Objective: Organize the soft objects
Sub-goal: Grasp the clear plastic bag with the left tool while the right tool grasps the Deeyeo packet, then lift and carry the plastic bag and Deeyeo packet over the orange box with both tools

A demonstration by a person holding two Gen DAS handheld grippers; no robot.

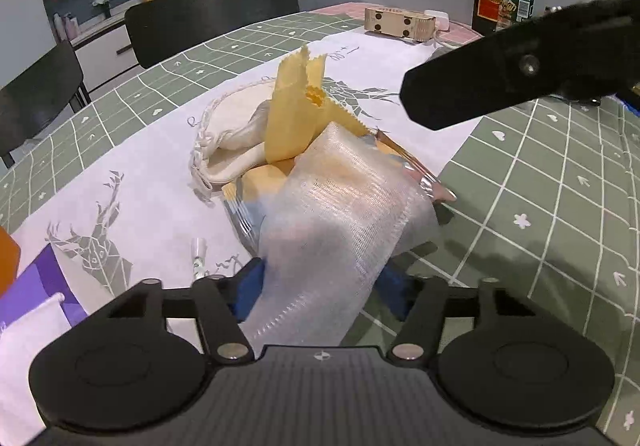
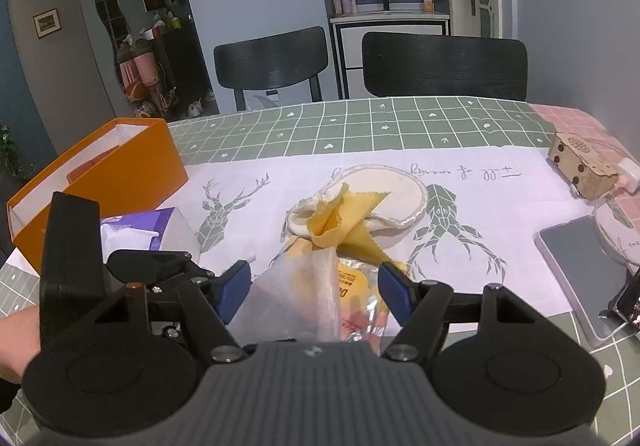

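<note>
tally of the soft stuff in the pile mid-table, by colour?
Yellow cloth: 1
Cream drawstring pouch: 1
White translucent mesh bag: 1
Total: 3

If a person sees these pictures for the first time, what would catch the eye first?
Probably the crumpled yellow cloth standing up in the middle of the table, against a cream drawstring pouch. Just in front, a white translucent mesh piece drapes between the fingers of the left tool. The bright orange box at the table's left edge stands out too.
</note>
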